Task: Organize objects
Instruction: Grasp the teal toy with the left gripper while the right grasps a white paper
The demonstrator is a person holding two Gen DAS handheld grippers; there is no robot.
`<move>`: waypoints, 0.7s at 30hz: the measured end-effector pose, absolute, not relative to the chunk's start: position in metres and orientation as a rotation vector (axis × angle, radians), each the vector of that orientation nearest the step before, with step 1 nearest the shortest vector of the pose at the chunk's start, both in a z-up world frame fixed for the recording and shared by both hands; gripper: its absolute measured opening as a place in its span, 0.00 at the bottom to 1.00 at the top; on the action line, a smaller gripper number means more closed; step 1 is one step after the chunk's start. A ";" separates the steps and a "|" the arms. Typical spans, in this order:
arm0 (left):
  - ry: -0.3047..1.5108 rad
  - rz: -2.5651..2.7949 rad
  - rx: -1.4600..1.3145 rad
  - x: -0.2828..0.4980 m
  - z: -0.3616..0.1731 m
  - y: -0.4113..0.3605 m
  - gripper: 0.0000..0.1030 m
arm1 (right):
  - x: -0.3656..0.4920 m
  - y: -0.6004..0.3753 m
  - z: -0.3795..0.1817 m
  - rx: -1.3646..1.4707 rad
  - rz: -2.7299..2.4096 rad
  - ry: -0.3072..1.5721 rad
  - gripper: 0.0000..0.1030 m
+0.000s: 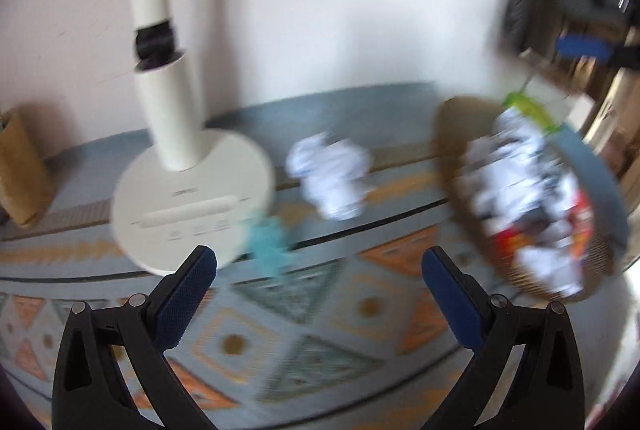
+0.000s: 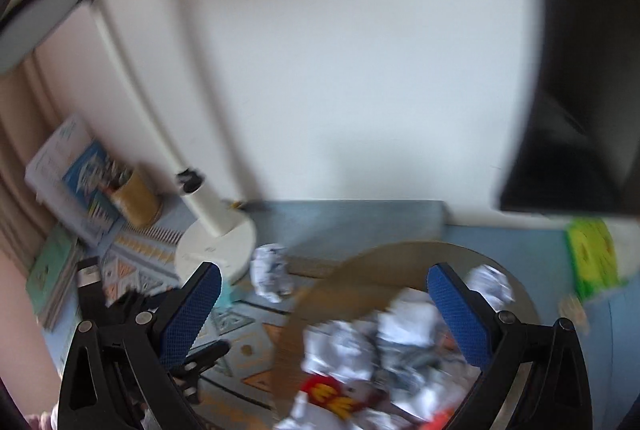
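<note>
We find both grippers' fingers spread, empty | left gripper [image 1: 319,268] should straddle paper ball [image 1: 330,175], then bin [image 1: 452,133].

A plain white wall [image 1: 320,9] rises behind the table, which is covered by a patterned cloth [image 1: 312,318] of blue, orange and teal diamonds. A cream desk lamp [image 1: 172,109] stands on the cloth close to the wall, casting a soft shadow on it. Left of the lamp lean books [image 2: 68,165]; far right of it hangs a dark screen [image 2: 580,89].
</note>
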State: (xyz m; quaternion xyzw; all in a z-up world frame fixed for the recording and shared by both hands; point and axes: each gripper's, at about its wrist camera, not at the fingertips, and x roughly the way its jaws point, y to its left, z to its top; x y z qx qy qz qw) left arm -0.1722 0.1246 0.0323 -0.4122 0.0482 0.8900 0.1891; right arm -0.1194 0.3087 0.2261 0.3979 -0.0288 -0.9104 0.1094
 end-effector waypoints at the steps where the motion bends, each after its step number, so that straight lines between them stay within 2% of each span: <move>1: 0.153 2.507 -1.173 -0.178 0.024 0.123 0.98 | -0.131 0.293 0.224 1.206 -2.643 -0.035 1.00; 6: 0.209 2.482 -1.200 -0.199 -0.012 0.130 0.91 | -0.183 0.241 0.187 1.463 -2.587 0.103 1.00; 10: 0.265 2.481 -1.140 -0.207 -0.021 0.143 0.89 | -0.211 0.207 0.151 1.571 -2.543 0.325 1.00; 14: 0.413 2.494 -1.080 -0.210 -0.030 0.163 0.78 | -0.232 0.192 0.117 1.676 -2.450 0.383 1.00; 15: 0.459 2.496 -1.073 -0.210 -0.033 0.170 0.71 | -0.236 0.189 0.110 1.700 -2.423 0.376 1.00; 16: 0.475 2.492 -1.042 -0.208 -0.034 0.174 0.52 | -0.239 0.186 0.103 1.729 -2.388 0.382 1.00; 18: 0.493 2.511 -1.010 -0.207 -0.035 0.180 0.30 | -0.243 0.178 0.087 1.778 -2.342 0.426 1.00; 19: 0.499 2.516 -1.011 -0.207 -0.037 0.182 0.28 | -0.244 0.176 0.079 1.800 -2.331 0.438 0.95; 21: 0.473 2.511 -1.006 -0.209 -0.040 0.182 0.23 | -0.245 0.176 0.065 1.860 -2.256 0.330 0.74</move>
